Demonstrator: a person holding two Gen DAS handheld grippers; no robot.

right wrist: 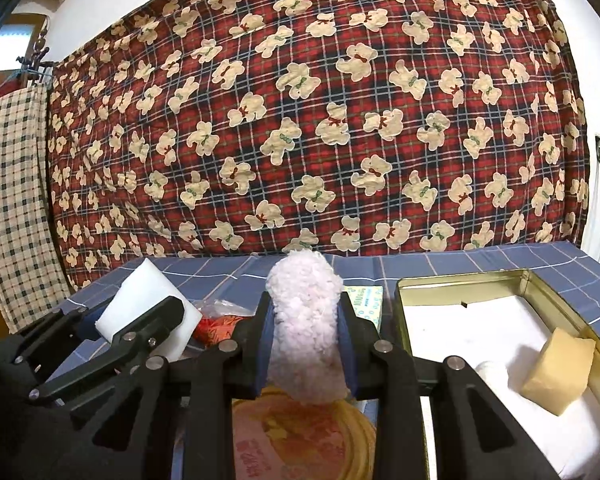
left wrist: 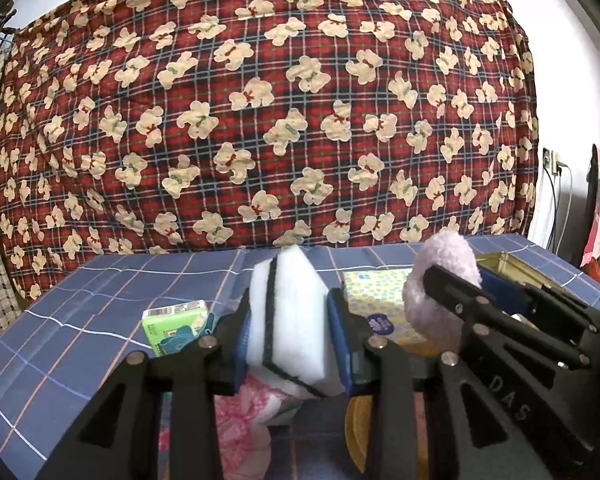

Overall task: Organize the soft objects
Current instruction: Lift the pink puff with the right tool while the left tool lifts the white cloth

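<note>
Clearly, the left gripper [left wrist: 296,340] clenched a white foam sponge [left wrist: 290,312] — a blocky slab crossed by a dark seam — at the lower centre of the left view, its blue-padded fingers [left wrist: 342,344] pressing both sides. The right gripper [right wrist: 306,350] squeezed a fuzzy pale-pink plush roll [right wrist: 306,328] at the lower centre of the right view. At lower right sat a rectangular gold metal tin [right wrist: 560,300] lined in white, holding a tan foam block [right wrist: 558,376]. A blue checked cloth covered the surface [left wrist: 80,320]; a green packet [left wrist: 172,326] lay at lower left — its print unreadable.
</note>
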